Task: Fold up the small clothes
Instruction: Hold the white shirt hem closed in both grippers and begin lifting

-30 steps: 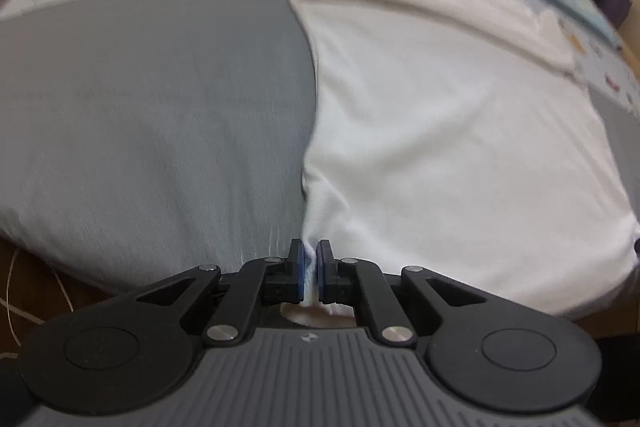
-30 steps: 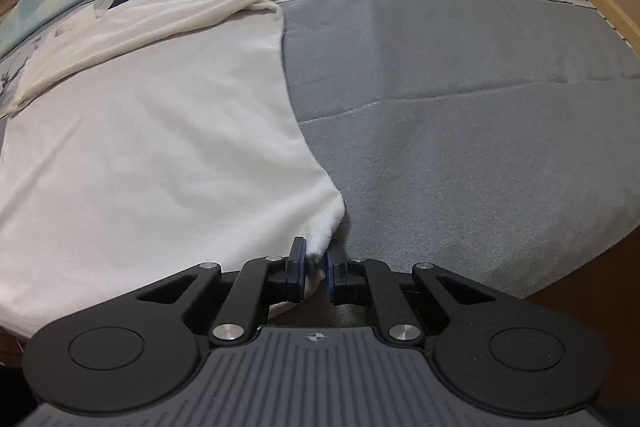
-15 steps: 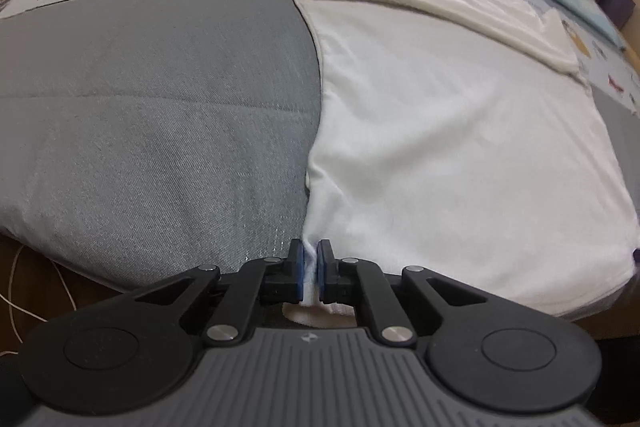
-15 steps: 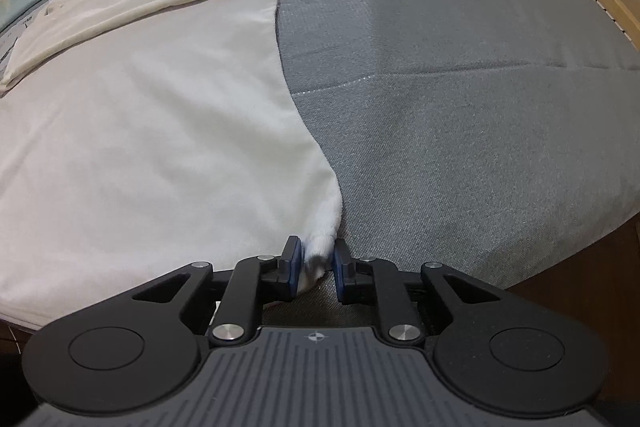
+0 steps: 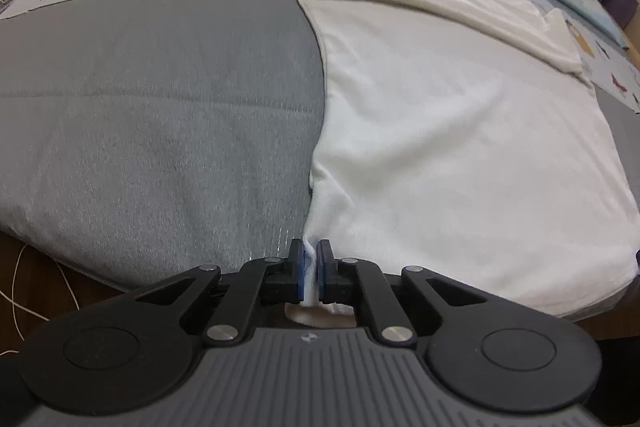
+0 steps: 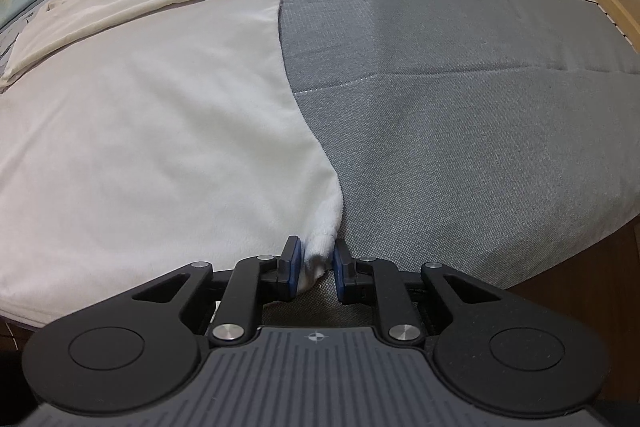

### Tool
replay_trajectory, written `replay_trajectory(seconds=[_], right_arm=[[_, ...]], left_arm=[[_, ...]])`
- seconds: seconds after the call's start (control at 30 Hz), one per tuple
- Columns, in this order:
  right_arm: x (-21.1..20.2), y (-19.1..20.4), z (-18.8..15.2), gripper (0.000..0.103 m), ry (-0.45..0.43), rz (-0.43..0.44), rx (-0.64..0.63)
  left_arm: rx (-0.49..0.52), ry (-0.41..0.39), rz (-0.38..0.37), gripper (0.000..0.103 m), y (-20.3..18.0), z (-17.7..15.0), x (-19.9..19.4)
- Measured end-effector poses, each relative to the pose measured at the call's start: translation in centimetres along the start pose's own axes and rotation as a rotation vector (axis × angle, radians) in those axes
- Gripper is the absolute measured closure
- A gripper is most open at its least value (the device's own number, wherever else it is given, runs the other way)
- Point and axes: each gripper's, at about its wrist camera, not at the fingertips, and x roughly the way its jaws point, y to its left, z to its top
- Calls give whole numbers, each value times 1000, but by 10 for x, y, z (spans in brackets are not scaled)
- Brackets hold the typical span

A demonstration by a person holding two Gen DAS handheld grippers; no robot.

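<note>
Two corners of the white garment (image 5: 460,147): my left gripper (image 5: 310,273) pinches one; my right gripper (image 6: 314,269), jaws parted, risks dropping the other.

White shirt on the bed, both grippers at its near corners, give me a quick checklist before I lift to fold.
1. Left gripper shut on shirt corner: ok.
2. Right gripper clamped on its corner: not ok; jaws apart, cloth loose between them.
3. Shirt body flat: ok.
4. Sleeves folded in at far end: ok.
5. Bed beside shirt free of clutter: ok.
6. Hem below the bed edge: cannot tell.
</note>
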Motion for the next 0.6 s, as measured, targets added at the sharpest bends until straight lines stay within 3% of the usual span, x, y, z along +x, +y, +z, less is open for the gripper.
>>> replay_trajectory(seconds=[0.17, 0.47, 0.6], right_arm=[[-1, 0, -1, 85, -2, 0, -1], [0, 3, -2, 86, -3, -5, -21], [-9, 5, 0, 93, -60, 2, -19]], left_arm=[[8, 40, -2, 95, -2, -2, 4], [52, 30, 17, 97, -6, -3, 5], [44, 13, 8, 97, -7, -2, 0]])
